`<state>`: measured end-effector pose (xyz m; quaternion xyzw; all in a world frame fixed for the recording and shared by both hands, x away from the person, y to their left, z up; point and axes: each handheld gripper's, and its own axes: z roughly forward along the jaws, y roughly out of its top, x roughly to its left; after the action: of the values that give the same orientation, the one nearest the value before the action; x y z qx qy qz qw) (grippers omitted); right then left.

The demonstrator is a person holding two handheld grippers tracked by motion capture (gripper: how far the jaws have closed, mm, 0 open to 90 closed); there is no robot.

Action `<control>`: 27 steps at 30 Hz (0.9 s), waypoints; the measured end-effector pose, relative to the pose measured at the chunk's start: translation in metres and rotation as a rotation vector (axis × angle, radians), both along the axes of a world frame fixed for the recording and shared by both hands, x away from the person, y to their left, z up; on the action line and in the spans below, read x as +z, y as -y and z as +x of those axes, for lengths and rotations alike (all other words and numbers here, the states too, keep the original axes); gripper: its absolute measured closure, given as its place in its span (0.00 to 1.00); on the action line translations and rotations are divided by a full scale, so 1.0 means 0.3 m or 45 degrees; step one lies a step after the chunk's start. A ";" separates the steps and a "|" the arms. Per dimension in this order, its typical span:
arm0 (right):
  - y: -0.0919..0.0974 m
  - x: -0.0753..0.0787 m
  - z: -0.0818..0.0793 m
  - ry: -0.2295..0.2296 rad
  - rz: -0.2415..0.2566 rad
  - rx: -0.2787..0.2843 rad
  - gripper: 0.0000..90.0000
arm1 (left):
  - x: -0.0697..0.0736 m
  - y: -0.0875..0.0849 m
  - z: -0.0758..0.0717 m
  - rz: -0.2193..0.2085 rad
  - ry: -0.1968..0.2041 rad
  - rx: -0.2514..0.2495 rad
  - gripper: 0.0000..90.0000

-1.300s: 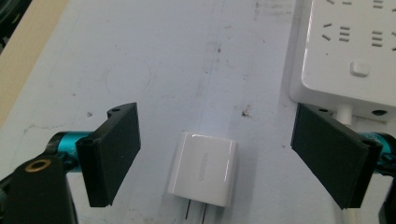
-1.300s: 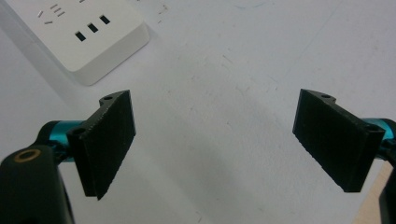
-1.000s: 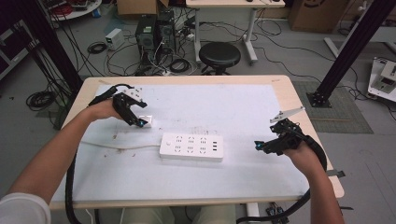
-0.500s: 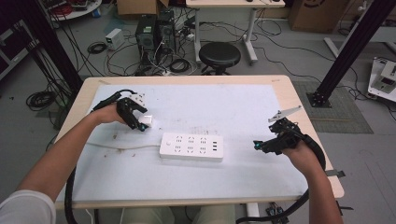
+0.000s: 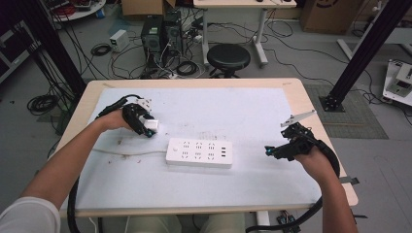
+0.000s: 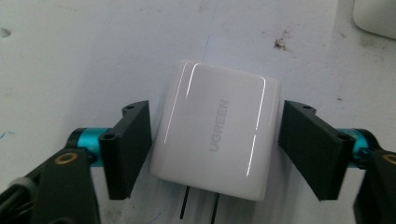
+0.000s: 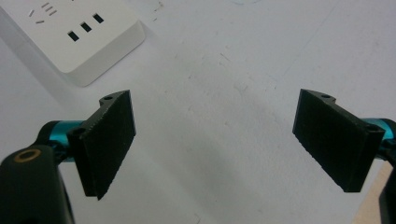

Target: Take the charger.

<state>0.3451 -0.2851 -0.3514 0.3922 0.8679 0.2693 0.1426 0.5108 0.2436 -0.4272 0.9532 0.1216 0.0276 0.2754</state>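
Note:
A white UGREEN wall charger lies flat on the white tabletop, its two prongs pointing toward the camera in the left gripper view. My left gripper has just been closing its jaws, and both black pads now rest against the charger's sides. From above, that left gripper sits over the charger at the table's left. A white power strip lies in the middle, its corner in the right gripper view. At the right, my right gripper stands open over bare table, jaws wide with nothing between them.
The strip's white cord runs left across the table under my left forearm. The table's wooden edge lies just right of the right hand. A stool, computer cases and cables stand on the floor beyond the far edge.
My left gripper shifted slightly down onto the charger and its jaws closed in against the charger's sides. The right hand and the power strip stayed put.

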 end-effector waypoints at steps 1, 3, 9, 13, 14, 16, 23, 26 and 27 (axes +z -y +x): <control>0.000 0.000 0.000 0.000 0.000 0.000 0.15 | 0.000 0.000 0.000 0.000 0.000 0.000 0.36; -0.001 0.000 0.001 0.004 -0.003 -0.007 0.15 | 0.001 -0.005 0.000 -0.009 -0.001 0.004 0.38; 0.003 -0.001 0.004 0.008 -0.002 -0.014 0.15 | 0.005 -0.011 -0.005 -0.010 -0.002 0.044 0.47; 0.006 0.001 0.004 0.016 -0.013 -0.050 0.15 | 0.007 -0.011 -0.011 -0.001 0.012 0.061 0.47; 0.007 0.002 0.002 0.017 -0.011 -0.067 0.15 | 0.011 -0.015 -0.019 -0.006 0.021 0.101 0.47; 0.011 0.002 0.002 0.029 -0.012 -0.083 0.15 | 0.018 -0.020 -0.021 -0.001 0.035 0.109 0.47; 0.003 -0.003 -0.004 0.035 -0.015 -0.103 0.18 | 0.076 -0.038 -0.076 -0.076 0.084 0.230 0.47; 0.000 -0.003 -0.011 0.048 -0.011 -0.103 0.18 | 0.102 -0.037 -0.114 -0.092 0.116 0.255 0.47; 0.000 -0.003 -0.011 0.048 -0.011 -0.103 0.18 | 0.111 -0.037 -0.126 -0.093 0.128 0.259 0.47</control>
<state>0.3419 -0.2852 -0.3523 0.4212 0.8496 0.2671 0.1714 0.4729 0.2546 -0.3939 0.9226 0.2049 0.0986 0.3116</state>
